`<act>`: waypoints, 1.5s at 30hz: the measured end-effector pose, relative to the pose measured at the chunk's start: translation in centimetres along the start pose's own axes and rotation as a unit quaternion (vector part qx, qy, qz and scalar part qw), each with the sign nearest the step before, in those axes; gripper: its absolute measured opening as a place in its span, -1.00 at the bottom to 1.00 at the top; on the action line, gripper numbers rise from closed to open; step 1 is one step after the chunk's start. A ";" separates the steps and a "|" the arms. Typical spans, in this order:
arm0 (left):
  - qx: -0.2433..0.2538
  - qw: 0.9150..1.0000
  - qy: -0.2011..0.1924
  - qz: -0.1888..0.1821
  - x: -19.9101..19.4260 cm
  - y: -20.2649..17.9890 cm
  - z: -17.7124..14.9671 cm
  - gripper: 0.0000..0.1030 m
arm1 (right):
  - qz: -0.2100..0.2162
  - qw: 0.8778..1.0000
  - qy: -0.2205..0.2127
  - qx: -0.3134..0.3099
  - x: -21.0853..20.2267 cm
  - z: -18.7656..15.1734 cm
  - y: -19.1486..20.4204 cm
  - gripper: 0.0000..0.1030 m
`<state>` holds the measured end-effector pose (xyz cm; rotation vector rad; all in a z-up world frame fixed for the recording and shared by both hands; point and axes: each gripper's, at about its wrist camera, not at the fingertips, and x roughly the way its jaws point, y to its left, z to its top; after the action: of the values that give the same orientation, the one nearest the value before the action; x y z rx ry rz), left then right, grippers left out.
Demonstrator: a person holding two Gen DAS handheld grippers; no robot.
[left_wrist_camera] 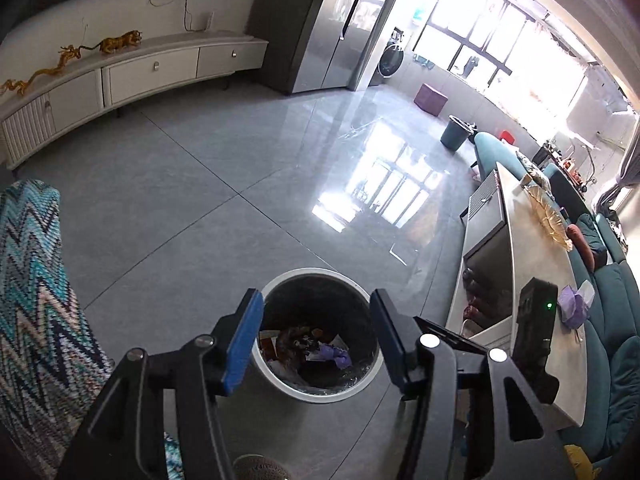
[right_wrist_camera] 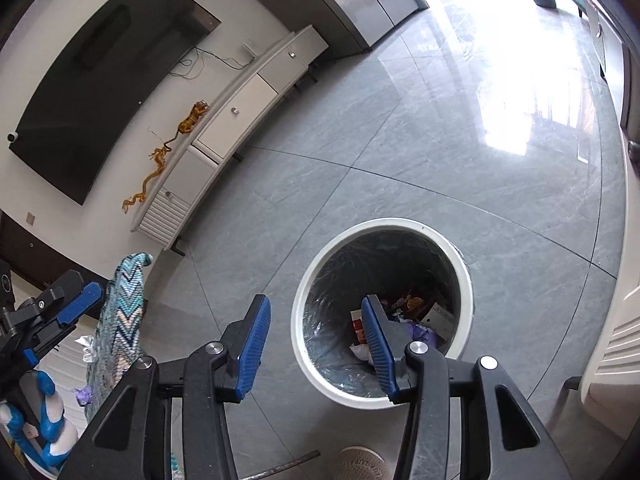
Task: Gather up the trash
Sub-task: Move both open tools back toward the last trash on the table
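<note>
Hanging over the round white trash bin w/ black liner (left_wrist_camera: 362, 376), the left gripper (left_wrist_camera: 316, 340) has its blue-padded fingers spread wide, nothing between them. Bin stands on the grey tiled floor (left_wrist_camera: 200, 184), near centre; inside lie mixed scraps incl. a crumpled purple wrapper (left_wrist_camera: 338, 356). Right of the bin, a long pale tabletop (left_wrist_camera: 532, 240) carries another crumpled purple wrapper (left_wrist_camera: 572, 306) w/ white bits, just beside a black device showing a green light (left_wrist_camera: 536, 312). Teal sofa (left_wrist_camera: 616, 320) runs along the far right edge. Zigzag-knit teal blanket (left_wrist_camera: 36, 300) at near left. Far left: low white TV cabinet (left_wrist_camera: 132, 76) w/ golden figurines on top.

Right wrist view: right gripper (right_wrist_camera: 316, 344) also spread apart, empty; its right finger overlaps the bin (right_wrist_camera: 308, 344) opening, its left finger sits over bare floor (right_wrist_camera: 400, 152). Bin contents: red, white, orange packaging plus purple scrap (right_wrist_camera: 422, 332). Left gripper (right_wrist_camera: 60, 312) shows at near left edge, beside the blanket (right_wrist_camera: 124, 312). Black wall TV (right_wrist_camera: 104, 76) far left above the cabinet (right_wrist_camera: 240, 112).
</note>
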<state>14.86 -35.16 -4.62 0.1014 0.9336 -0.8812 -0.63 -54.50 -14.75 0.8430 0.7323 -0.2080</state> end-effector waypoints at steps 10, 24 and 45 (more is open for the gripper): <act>0.023 0.996 -0.064 0.054 -12.2 2.1 -1.8 0.04 | 0.014 0.997 -0.052 -0.062 -7.5 -1.5 7.2 0.00; -0.020 0.973 -0.167 0.157 -30.2 11.2 -9.2 0.31 | 0.076 0.982 -0.085 -0.152 -12.5 -5.4 19.0 0.40; -0.153 0.945 -0.163 0.238 -38.6 26.6 -22.0 0.31 | 0.127 0.958 -0.060 -0.251 -8.7 -12.1 30.3 1.00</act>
<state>7.98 15.65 2.67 -0.0848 0.6804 -0.2843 0.18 -26.42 4.02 0.4256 0.5210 0.1541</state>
